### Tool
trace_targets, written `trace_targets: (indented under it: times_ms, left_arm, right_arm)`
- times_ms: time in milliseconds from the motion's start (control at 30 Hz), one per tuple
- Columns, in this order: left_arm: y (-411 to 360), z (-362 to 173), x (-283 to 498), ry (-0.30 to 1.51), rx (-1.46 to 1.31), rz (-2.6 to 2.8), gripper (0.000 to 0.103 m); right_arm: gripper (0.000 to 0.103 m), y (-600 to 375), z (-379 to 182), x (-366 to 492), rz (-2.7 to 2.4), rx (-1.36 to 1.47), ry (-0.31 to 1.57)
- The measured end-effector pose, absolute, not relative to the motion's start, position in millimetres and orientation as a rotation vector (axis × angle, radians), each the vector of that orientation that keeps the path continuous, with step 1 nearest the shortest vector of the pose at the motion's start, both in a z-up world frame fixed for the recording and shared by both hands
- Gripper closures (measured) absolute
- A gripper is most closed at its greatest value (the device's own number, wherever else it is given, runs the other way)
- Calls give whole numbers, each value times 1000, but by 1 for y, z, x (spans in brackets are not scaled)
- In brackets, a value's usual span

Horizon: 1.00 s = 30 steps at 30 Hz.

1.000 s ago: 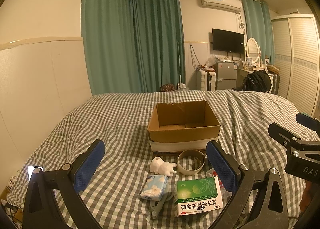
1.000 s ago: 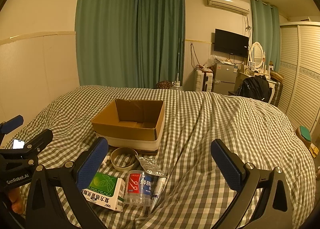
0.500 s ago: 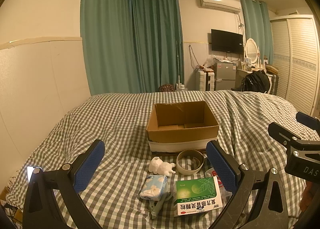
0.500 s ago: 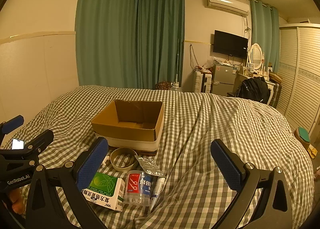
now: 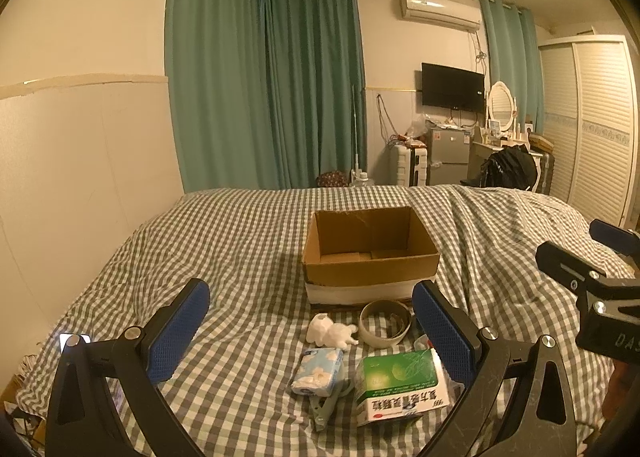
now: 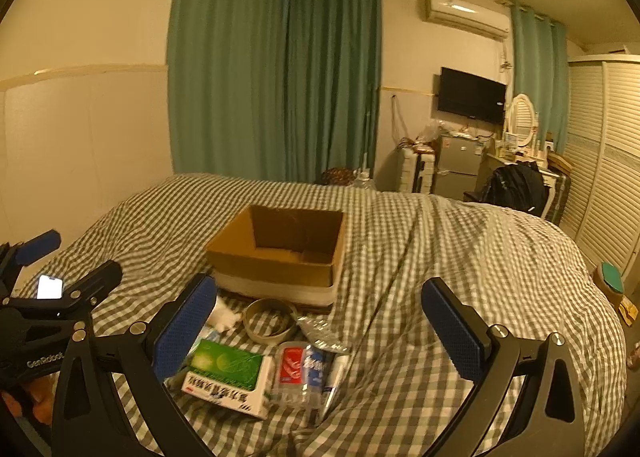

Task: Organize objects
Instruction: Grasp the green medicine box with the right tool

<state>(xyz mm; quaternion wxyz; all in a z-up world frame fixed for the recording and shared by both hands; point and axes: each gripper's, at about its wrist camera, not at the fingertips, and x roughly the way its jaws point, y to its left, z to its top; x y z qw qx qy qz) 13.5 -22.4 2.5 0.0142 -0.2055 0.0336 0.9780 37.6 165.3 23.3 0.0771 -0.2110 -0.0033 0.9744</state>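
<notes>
my left tongs spread apart, empty | my right tongs spread apart, empty | cardboard box open on bed | tape roll, green box, tissue pack lie just before it

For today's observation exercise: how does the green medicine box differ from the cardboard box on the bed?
The green medicine box is closed, printed and lies flat; the cardboard box is open-topped, plain brown and looks empty. The medicine box looks much smaller and lies nearer the grippers. Both rest on the checked bedspread.
</notes>
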Motion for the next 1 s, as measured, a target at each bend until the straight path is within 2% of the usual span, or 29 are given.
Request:
trace_targets:
  times_ms: [433, 667, 1000]
  left_arm:
    - [-63, -68, -10, 110, -1026, 2987, 0]
    - [-81, -93, -18, 112, -1112, 2993, 0]
    - [-92, -111, -28, 101, -1194, 2966, 0]
  right_arm:
    - [0, 122, -51, -9, 2904, -1096, -25]
    - [0, 99, -106, -41, 2843, -1367, -66]
    - [0, 91, -133, -54, 2792, -1468, -120]
